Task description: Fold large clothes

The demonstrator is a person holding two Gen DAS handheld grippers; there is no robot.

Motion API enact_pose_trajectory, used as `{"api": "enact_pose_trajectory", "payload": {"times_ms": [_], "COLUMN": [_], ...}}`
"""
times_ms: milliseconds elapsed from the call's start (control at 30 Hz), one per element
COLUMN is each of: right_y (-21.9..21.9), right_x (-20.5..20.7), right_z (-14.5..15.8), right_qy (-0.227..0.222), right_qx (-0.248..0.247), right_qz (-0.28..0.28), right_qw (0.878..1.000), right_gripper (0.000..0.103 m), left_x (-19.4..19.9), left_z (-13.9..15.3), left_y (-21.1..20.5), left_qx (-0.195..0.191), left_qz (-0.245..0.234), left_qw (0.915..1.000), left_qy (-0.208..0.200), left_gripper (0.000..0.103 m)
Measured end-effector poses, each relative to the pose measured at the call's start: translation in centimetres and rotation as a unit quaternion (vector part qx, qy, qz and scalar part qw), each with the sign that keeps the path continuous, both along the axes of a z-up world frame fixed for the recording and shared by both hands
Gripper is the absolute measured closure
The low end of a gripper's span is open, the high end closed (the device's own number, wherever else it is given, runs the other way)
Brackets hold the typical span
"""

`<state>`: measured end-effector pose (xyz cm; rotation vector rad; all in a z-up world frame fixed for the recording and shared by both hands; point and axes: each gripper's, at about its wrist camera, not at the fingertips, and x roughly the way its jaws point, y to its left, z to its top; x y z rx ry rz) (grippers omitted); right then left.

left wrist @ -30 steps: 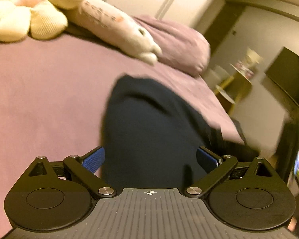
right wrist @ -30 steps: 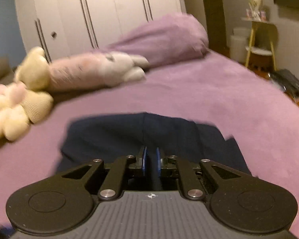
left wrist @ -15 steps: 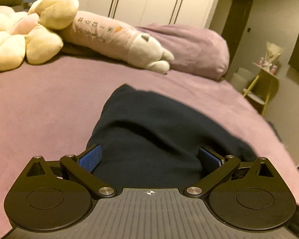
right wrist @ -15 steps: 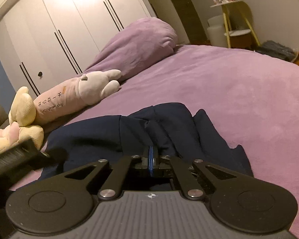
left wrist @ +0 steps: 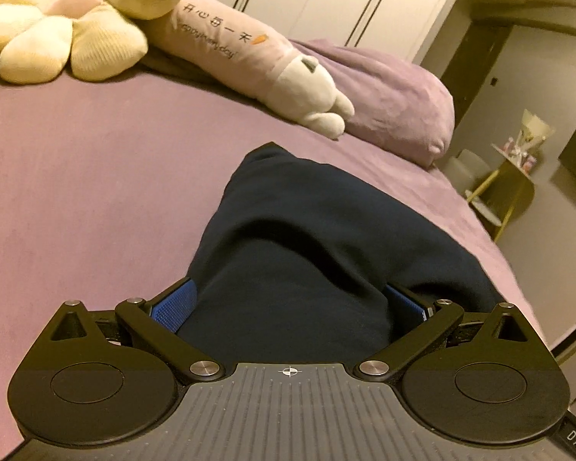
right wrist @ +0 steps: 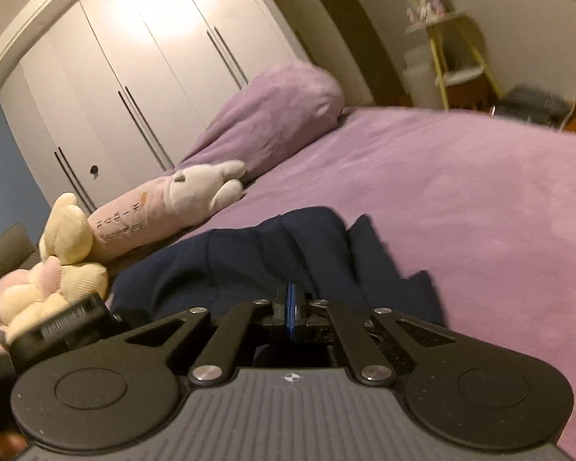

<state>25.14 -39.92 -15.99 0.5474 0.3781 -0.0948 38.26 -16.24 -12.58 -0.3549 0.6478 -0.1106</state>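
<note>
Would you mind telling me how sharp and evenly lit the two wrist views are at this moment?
Left wrist view: mostly sharp, the print on the long plush pillow is readable; warm dim light; fisheye bends the bed. Right wrist view: softer, motion blur smears the yellow side table and floor at the right edge; a bright patch glares on the wardrobe doors; the navy garment reads as near-black folds.

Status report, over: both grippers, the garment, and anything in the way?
Left hand-held gripper open, garment bunched between its fingers. Right hand-held gripper shut on garment. Plush toys beyond, apart.
</note>
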Motion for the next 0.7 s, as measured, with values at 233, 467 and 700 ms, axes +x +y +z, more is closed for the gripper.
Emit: {"api": "enact_pose_trajectory", "payload": {"times_ms": [233,467,700], "right_y": [-0.7,-3.3,-9.4], "right_x": [1.2,-0.4,-5.1], "right_z": [-1.4,1.4,1.2], "right_qy": [0.013,0.051,0.106], "right_qx": [0.014,0.086,0.152], "right_qz": [-0.009,0.022,0.07], "right_qw": [1.0,0.995,0.98], "right_gripper": [0.103,0.092,0.041], "left_x": [0.3,-1.7,-3.8], "left_z": [0.3,1.8,-0.6], "left_y": [-0.3,5.5,11.1], "left_qx": [0.01,-0.07,-0.165], "left_qz": [0.007,-0.101,-0.16], "left_qw": [0.9999,0.9902,0.965], "left_qy": [0.009,0.067,0.125], "left_gripper": [0.0,0.0,0.0]}}
